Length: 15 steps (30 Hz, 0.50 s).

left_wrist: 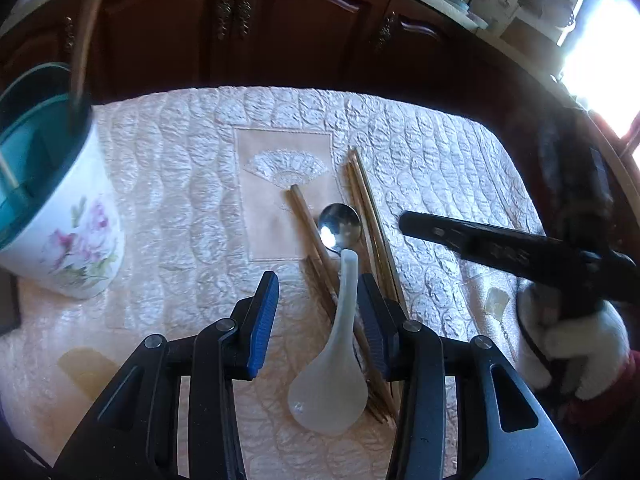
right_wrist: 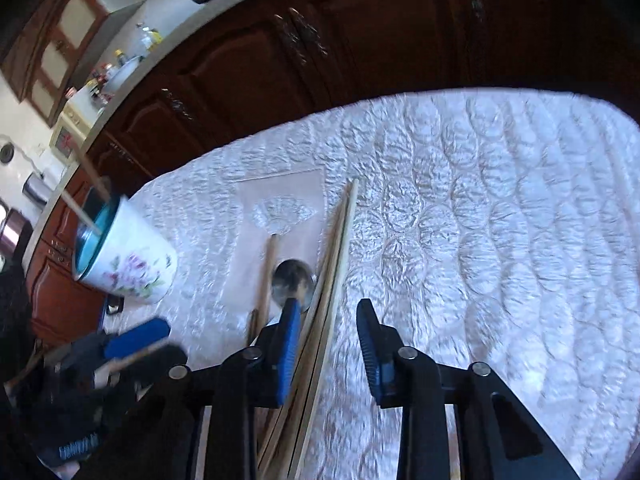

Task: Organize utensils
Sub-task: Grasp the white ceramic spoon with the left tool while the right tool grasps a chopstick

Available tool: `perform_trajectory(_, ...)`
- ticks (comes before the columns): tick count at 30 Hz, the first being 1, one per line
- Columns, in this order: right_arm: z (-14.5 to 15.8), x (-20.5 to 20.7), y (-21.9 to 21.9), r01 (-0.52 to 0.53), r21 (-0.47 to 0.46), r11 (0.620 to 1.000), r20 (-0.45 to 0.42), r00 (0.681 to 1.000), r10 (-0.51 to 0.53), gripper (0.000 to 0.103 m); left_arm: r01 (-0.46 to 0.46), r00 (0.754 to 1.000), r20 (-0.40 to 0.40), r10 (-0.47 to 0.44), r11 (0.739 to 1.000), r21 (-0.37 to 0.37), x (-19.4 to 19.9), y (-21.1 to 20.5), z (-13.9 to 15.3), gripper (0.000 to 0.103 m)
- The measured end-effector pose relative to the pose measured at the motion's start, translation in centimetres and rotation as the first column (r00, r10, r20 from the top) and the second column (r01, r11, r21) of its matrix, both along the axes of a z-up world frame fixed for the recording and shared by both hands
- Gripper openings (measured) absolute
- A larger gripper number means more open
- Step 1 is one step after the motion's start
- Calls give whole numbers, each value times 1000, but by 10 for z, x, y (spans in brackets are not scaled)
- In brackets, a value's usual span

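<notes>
Left hand-held gripper (left_wrist: 318,300) angled down over the quilted white cloth (left_wrist: 180,184) on the bench, jaws standing wide and pressing on nothing. Between the blue pads (left_wrist: 264,320), nearer the right one, the slim handle of a white ceramic soup spoon (left_wrist: 332,380), lying flat with its bowl toward the camera. Just past the handle tip, a metal spoon (left_wrist: 340,224), bowl up and shiny. On either side, wooden chopsticks (left_wrist: 372,216): one group to the right of the metal spoon, another (left_wrist: 308,224) to its left, running under the ceramic spoon. At far left, a white floral cup (left_wrist: 80,240) with a teal inside, upright, chopsticks already standing in it. At right, in the left wrist view, the right hand-held gripper (left_wrist: 404,222) reaching in, carried by a white-gloved hand (left_wrist: 572,344). In the right wrist view, right hand-held gripper (right_wrist: 330,312) with jaws at a moderate gap, gripping nothing; long chopsticks (right_wrist: 336,240) passing just beside its left pad (right_wrist: 290,344), contact impossible to tell through the blur. Floral cup (right_wrist: 132,256) away to the left there, metal spoon (right_wrist: 292,280) just beyond the left fingertip. Dark wooden cabinet doors (left_wrist: 280,28) behind the bench.
</notes>
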State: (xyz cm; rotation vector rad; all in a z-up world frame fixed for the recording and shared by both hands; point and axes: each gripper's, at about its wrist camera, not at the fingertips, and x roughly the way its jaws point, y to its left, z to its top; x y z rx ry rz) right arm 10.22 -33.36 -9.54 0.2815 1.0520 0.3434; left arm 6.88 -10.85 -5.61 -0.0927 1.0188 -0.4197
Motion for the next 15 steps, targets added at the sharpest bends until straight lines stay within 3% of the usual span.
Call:
perform_trajectory(5,-27,22,0,-11,81,997,-83,996,18,10,30,999,-17,-30,999,20,11,-6,-8,40)
perform_trajectory(9,-21,15,-16,14,123,992,-72,997,-5,5,69,997,-34,-68,997,26,18,-14,-14,40)
perform_trajectory(15,-23,2,-34,29,32,999,-99,995,-26,5,144,988,-68,-140,988,52,29,-36,-25,39)
